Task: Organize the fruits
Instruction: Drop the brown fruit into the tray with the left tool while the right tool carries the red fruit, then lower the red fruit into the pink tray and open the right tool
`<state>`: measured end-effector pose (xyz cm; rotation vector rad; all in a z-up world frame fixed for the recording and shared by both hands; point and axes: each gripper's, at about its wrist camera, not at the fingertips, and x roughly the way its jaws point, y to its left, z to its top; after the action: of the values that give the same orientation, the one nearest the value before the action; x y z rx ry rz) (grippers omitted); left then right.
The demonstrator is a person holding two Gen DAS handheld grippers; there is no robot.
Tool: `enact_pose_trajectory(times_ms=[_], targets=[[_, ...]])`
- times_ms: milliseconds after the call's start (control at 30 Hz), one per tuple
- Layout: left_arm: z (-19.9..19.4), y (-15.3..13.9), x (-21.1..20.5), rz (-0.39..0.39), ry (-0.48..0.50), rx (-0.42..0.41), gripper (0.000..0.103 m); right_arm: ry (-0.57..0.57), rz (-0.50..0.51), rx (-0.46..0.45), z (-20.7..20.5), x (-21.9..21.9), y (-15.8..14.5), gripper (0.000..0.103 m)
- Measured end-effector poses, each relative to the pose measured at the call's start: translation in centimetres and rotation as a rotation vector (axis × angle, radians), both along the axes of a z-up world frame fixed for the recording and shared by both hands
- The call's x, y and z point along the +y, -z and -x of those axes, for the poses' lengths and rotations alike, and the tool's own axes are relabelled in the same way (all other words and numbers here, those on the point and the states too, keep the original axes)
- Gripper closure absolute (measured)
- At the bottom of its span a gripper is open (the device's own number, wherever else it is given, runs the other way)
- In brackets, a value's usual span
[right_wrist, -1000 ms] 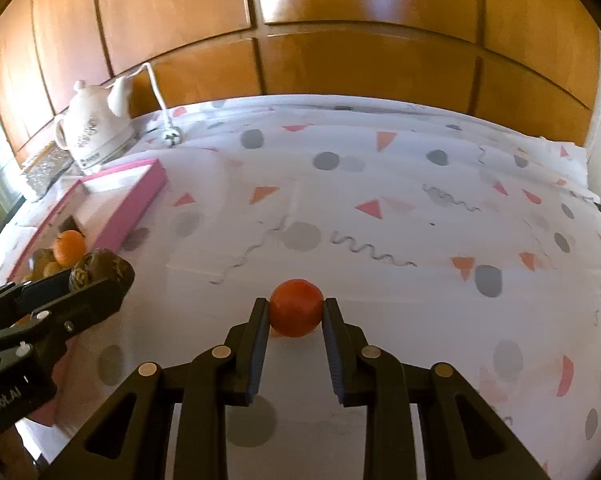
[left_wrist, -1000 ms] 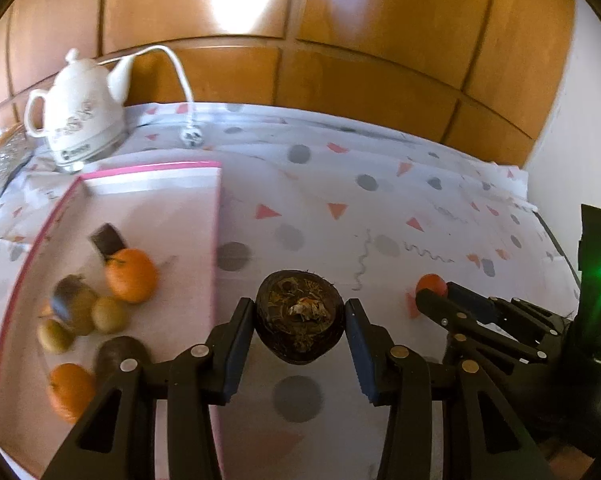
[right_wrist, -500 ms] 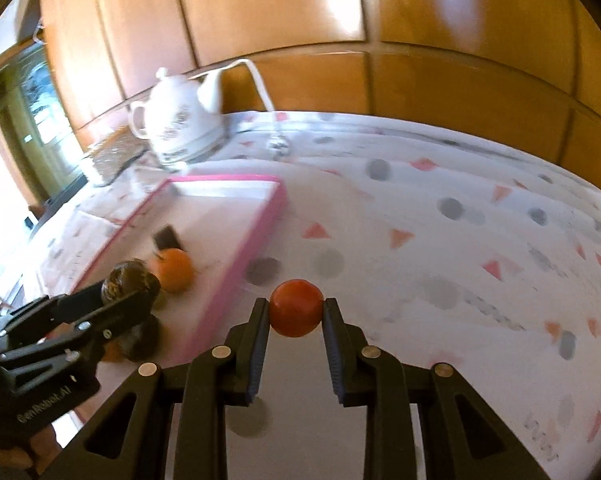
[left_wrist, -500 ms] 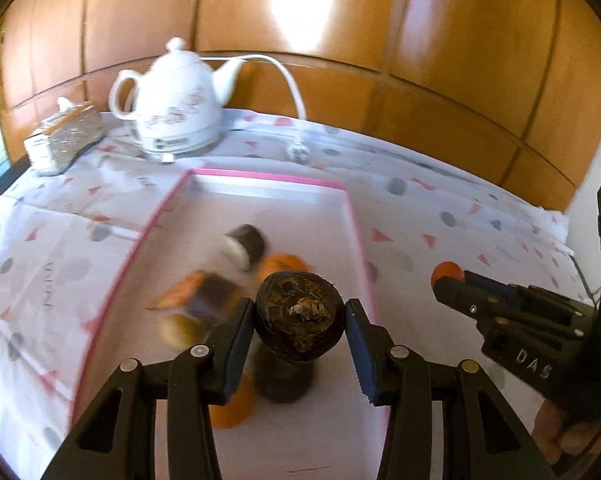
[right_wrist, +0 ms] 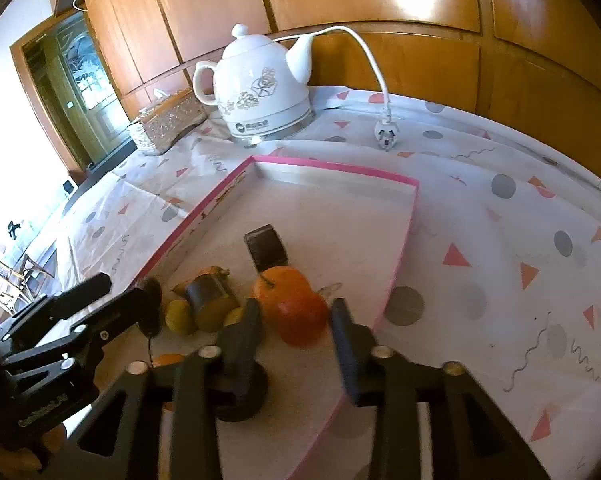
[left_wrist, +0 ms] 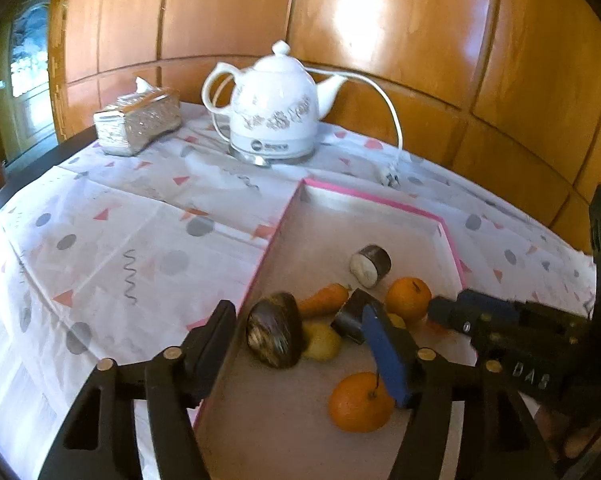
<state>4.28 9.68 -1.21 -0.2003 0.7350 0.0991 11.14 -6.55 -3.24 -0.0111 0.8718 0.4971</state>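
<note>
Wood-panelled wall (left_wrist: 380,20), patterned tablecloth (left_wrist: 120,220), pink-rimmed tray (right_wrist: 332,166), both grippers' jaws opening, touching nothing.

Glossy wood-panelled wall (left_wrist: 380,20), glazed door (right_wrist: 80,76)

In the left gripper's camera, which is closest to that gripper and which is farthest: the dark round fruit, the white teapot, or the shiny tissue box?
1. Dark round fruit: between the opening fingers of the left gripper, inside the pink tray.
2. White teapot: beyond the tray, centre back.
3. Shiny tissue box: back left; nearly level with the teapot, a close call.
</note>
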Motion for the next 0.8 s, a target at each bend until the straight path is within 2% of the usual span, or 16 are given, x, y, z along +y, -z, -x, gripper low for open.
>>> enact_pose_trajectory(times_ms=[167, 367, 533, 800], targets=[[0.6, -0.7, -0.3, 0.000, -0.023, -0.010, 0.034, 0.011, 0.020, -0.034, 1.6, -0.1, -0.5, 0.059], [2.0, -1.6, -1.1, -0.052, -0.043, -0.040, 0.016, 0.119, 0.049, -0.116, 4.6, -1.3, -1.8, 0.059], [3.3, -2.2, -1.7, -0.064, -0.046, -0.052, 0.000, 0.227, 0.091, -0.139, 6.8, -2.2, -1.6, 0.059], [5.4, -2.5, -2.9, -0.071, -0.016, -0.059, 0.000, 0.273, 0.101, -0.146, 9.3, -3.5, -0.8, 0.059]])
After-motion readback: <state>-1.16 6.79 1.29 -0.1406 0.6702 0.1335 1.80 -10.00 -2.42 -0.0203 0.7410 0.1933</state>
